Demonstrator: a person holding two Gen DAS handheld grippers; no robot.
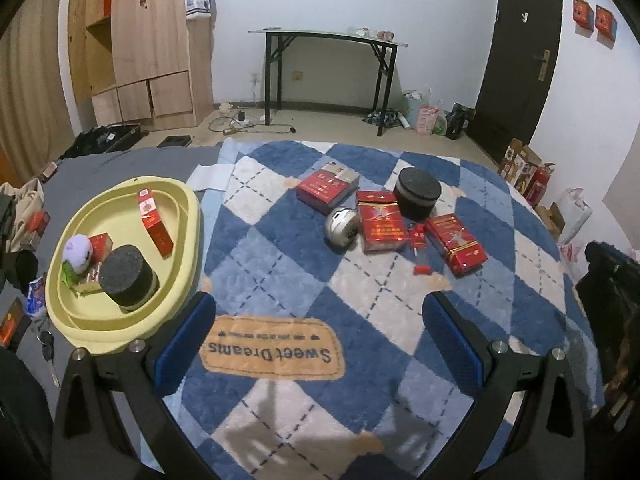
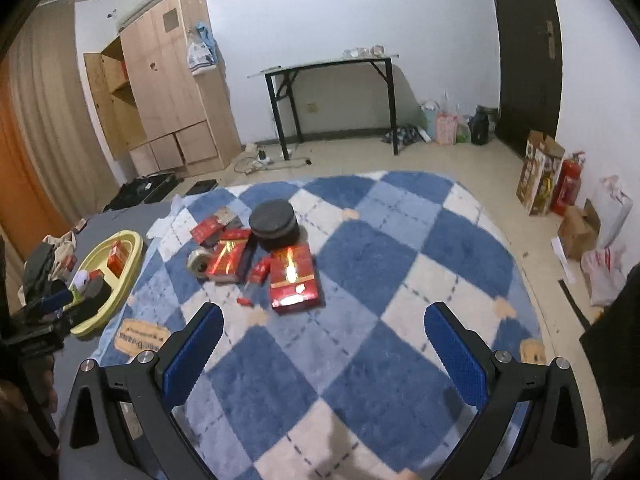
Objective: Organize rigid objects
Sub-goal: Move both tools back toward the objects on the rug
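A yellow tray (image 1: pixel 188 200) at the left holds a black round tin (image 1: pixel 127 275), a tall red box (image 1: pixel 154 222), a small red box and a white ball-like toy (image 1: pixel 78 252). On the checked blanket lies a cluster: several red boxes (image 1: pixel 378 226), a black round tin (image 1: pixel 418 192), a silver round object (image 1: pixel 342 226) and small red bits (image 1: pixel 422 269). My left gripper (image 1: pixel 320 340) is open and empty, hanging over the blanket beside the tray. My right gripper (image 2: pixel 324 352) is open and empty, short of the cluster (image 2: pixel 294 276). The left gripper (image 2: pixel 52 304) shows near the tray (image 2: pixel 134 264).
A blue and white checked blanket (image 1: pixel 280 272) covers the bed. Keys (image 1: pixel 47 350), clothes and small boxes lie left of the tray. Beyond stand a wardrobe (image 1: pixel 148 40), a black-legged table (image 1: pixel 328 36), a dark door (image 1: pixel 520 52), bags and cardboard boxes (image 2: pixel 540 176) on the floor.
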